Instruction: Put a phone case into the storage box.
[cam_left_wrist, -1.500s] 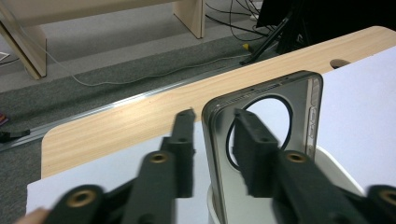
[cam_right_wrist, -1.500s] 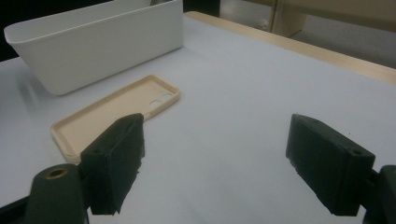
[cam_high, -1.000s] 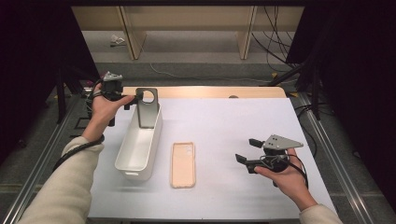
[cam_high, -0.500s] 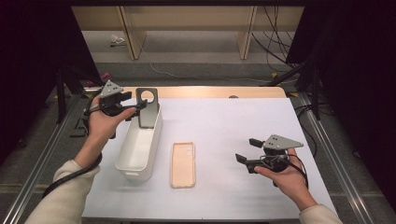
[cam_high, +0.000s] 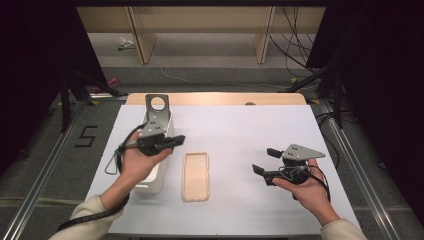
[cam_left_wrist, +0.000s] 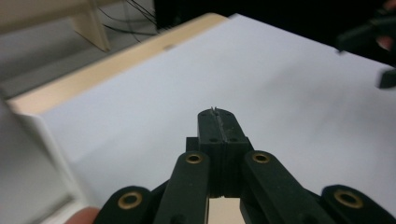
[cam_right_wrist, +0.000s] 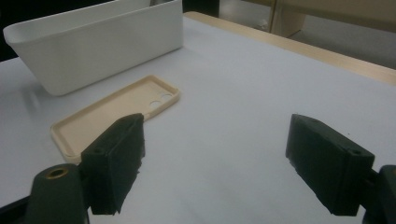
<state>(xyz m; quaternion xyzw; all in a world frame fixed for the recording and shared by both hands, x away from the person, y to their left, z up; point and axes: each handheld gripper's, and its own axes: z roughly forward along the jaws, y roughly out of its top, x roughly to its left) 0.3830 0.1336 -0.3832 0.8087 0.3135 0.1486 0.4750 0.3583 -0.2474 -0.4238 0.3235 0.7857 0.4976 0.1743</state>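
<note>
Phone case (cam_high: 195, 176) lies flat on the mat between white bin (cam_high: 159, 172) and your right gripper (cam_high: 265, 161), free to grab. Left gripper (cam_left_wrist: 218, 113) view: jaws just closed, nothing btw them. Right gripper view: jaws wide, empty, facing the case.

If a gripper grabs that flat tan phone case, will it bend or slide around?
The phone case looks thin and hollow, so it is probably light and a bit bendy. It lies flat on the smooth white table, so a push would likely make it slide, not roll. Its low rim may be hard to pinch.
</note>
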